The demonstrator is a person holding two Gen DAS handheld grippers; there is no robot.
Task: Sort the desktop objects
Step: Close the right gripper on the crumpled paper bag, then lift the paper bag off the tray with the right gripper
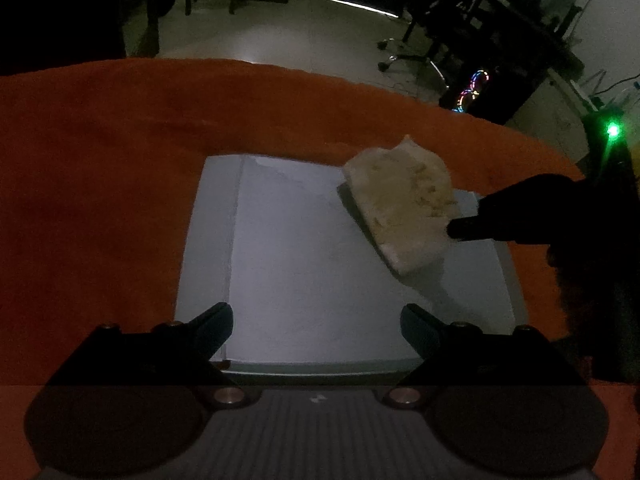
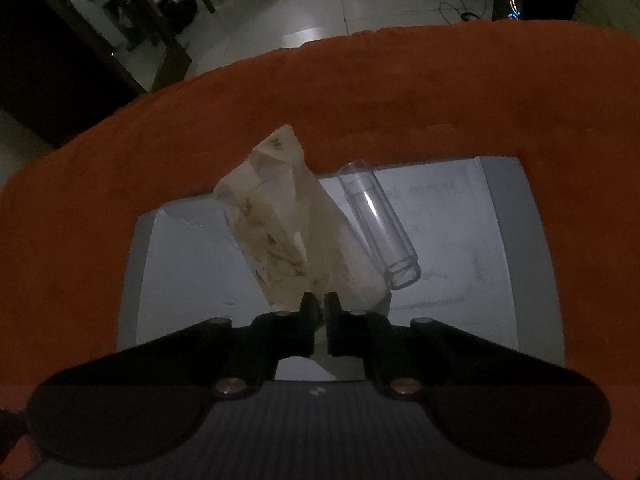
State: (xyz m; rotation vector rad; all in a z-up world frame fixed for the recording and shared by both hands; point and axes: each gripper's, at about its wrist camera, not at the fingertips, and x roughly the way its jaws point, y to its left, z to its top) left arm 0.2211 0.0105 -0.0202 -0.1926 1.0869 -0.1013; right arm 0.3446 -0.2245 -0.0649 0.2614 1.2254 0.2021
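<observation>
A crumpled, stained white tissue (image 2: 276, 220) stands tilted over a pale grey board (image 2: 460, 240) on the orange cloth. My right gripper (image 2: 320, 304) is shut on the tissue's near edge. Right beside the tissue, a clear plastic tube (image 2: 376, 224) lies on the board. In the left wrist view the same tissue (image 1: 404, 204) hangs over the grey board (image 1: 312, 264), with the right gripper (image 1: 452, 232) coming in dark from the right, pinching it. My left gripper (image 1: 316, 320) hovers open over the board's near edge, nothing between its fingers.
The orange cloth (image 1: 120, 160) covers the table around the board, with its far edge dropping to a tiled floor. A dark desk, office chair and a lit computer case (image 1: 476, 88) stand beyond at the right. A green light (image 1: 612, 130) glows at the far right.
</observation>
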